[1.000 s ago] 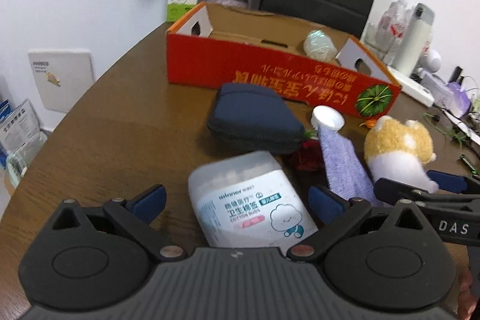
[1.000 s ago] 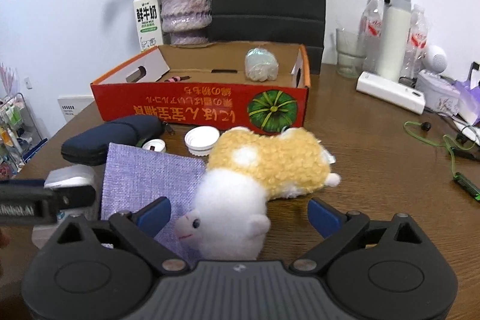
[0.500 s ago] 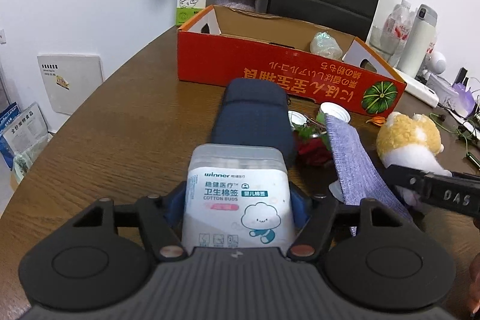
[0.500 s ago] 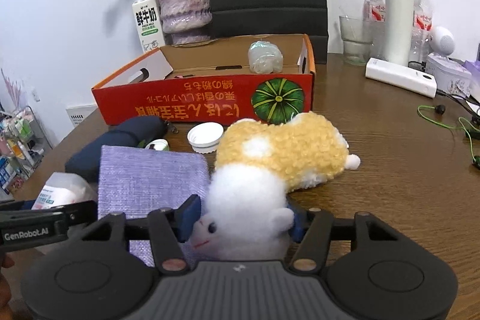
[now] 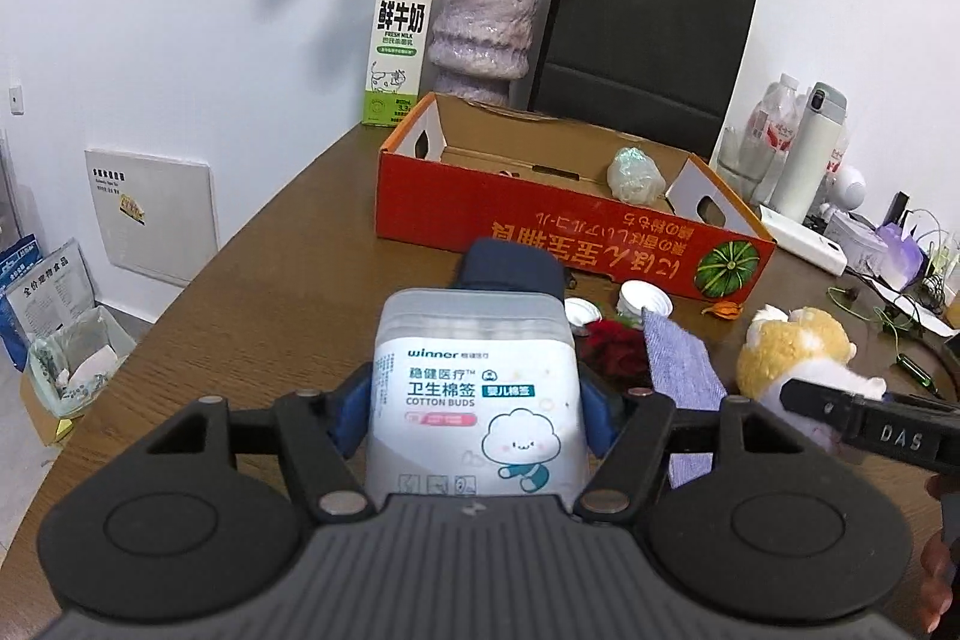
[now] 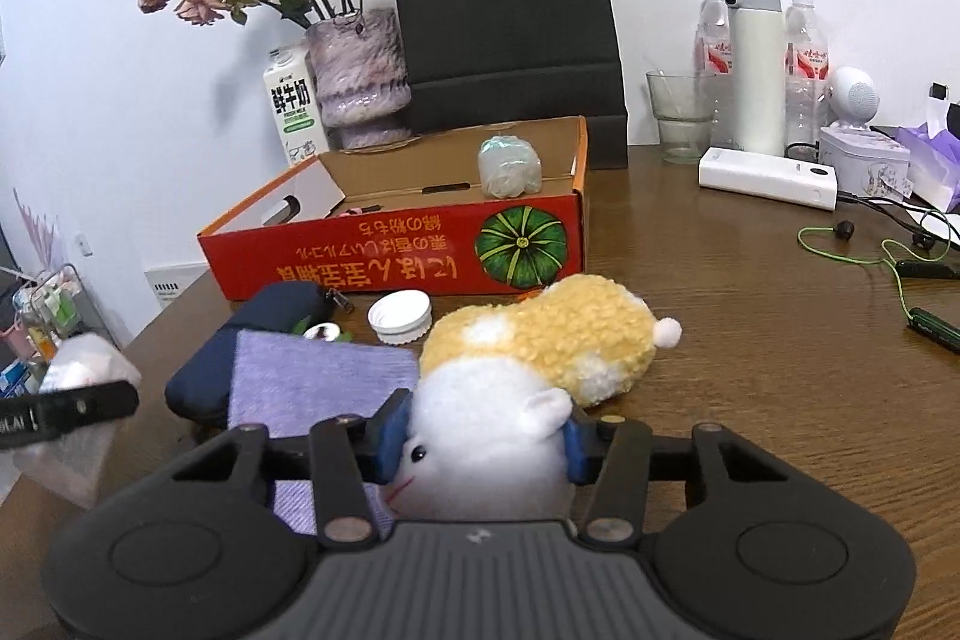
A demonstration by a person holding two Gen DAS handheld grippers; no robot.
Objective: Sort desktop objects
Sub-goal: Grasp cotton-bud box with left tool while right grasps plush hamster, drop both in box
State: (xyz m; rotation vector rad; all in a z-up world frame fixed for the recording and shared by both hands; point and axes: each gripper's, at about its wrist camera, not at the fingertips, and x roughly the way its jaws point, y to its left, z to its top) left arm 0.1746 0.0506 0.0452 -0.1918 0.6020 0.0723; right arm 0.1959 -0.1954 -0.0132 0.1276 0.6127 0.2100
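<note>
Left gripper point(image 5: 477, 412) fingers pinching cotton-bud tub point(image 5: 477, 388), right gripper point(image 6: 480, 445) fingers pinching plush point(image 6: 534, 358): soft head may slip free if lifted.

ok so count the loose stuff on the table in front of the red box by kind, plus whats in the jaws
cotton bud boxes: 1, held in the left gripper
plush toys: 1, head in the right gripper
dark blue pouches: 1
purple cloths: 1
white caps: 1
small round tins: 1
red flowers: 1
total: 7
</note>
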